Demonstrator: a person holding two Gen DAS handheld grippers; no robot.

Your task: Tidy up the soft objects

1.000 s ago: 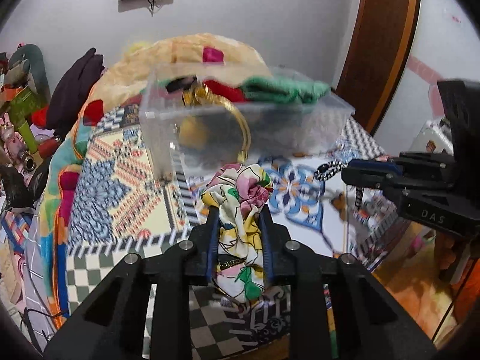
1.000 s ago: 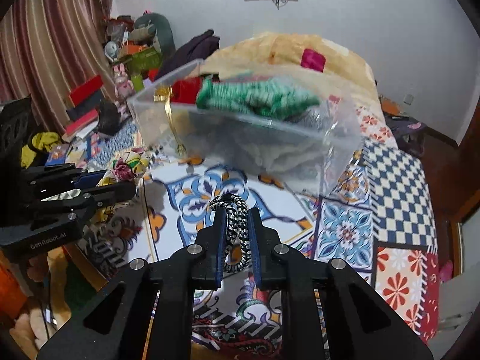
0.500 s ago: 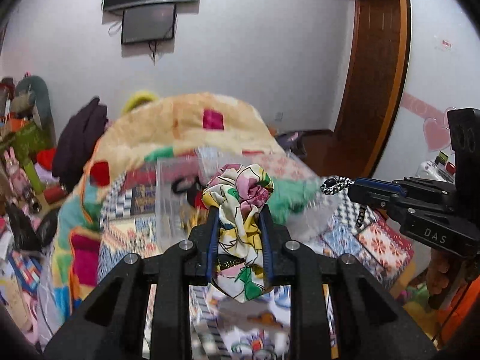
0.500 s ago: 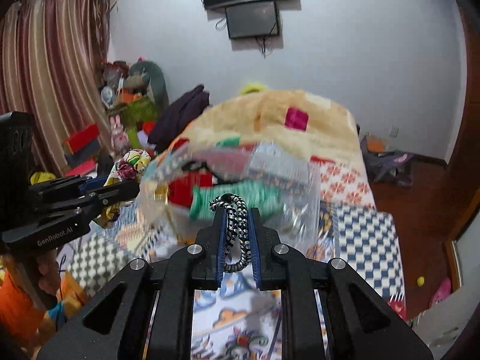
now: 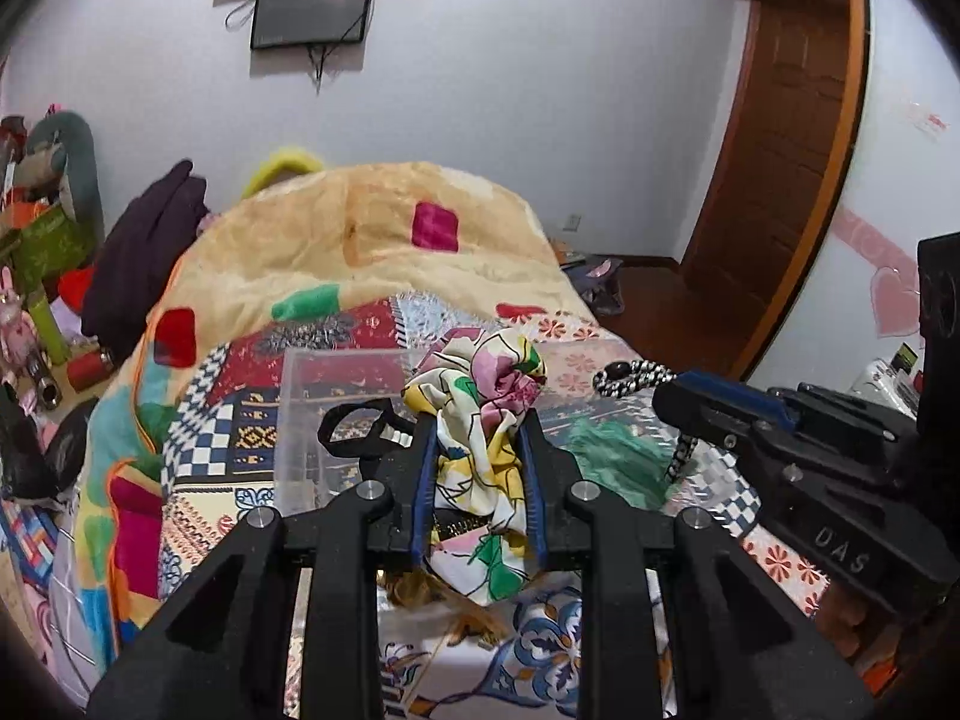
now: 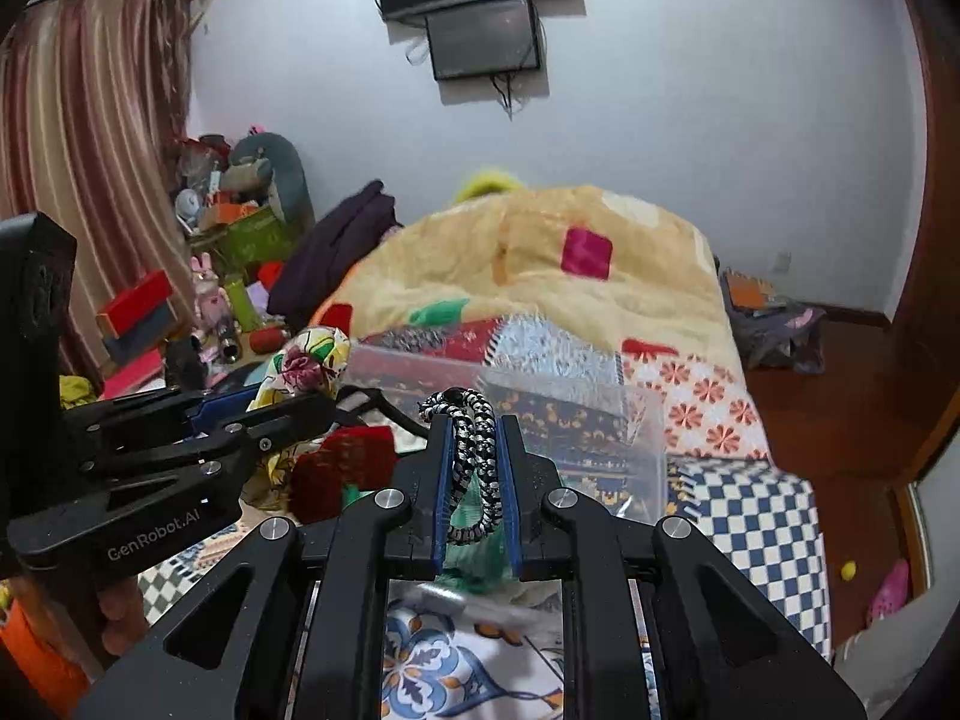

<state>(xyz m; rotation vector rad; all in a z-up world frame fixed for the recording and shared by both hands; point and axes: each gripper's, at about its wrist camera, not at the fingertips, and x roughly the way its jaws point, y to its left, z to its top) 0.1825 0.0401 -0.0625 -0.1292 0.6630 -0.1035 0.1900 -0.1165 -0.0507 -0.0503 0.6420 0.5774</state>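
Observation:
My left gripper (image 5: 477,420) is shut on a floral fabric scrunchie (image 5: 480,420), held above the near edge of a clear plastic box (image 5: 294,420) on the bed. My right gripper (image 6: 474,426) is shut on a black-and-white braided hair tie (image 6: 474,456), also over the box (image 6: 636,420). The box holds a green cloth (image 5: 618,462), a red cloth (image 6: 354,456) and a black band (image 5: 354,432). Each gripper shows in the other's view: the right one (image 5: 672,387) with the hair tie (image 5: 630,375), the left one (image 6: 300,408) with the scrunchie (image 6: 312,354).
The box sits on a patterned bedspread (image 5: 210,516) with a heaped yellow blanket (image 5: 372,240) behind it. Clutter and toys (image 6: 228,276) line the left of the bed. A wooden door (image 5: 780,180) is at right, screens (image 6: 480,12) on the far wall.
Both grippers rose from low in front of the box to above its rim, so I now look down into it. Both grips stayed shut on their items.

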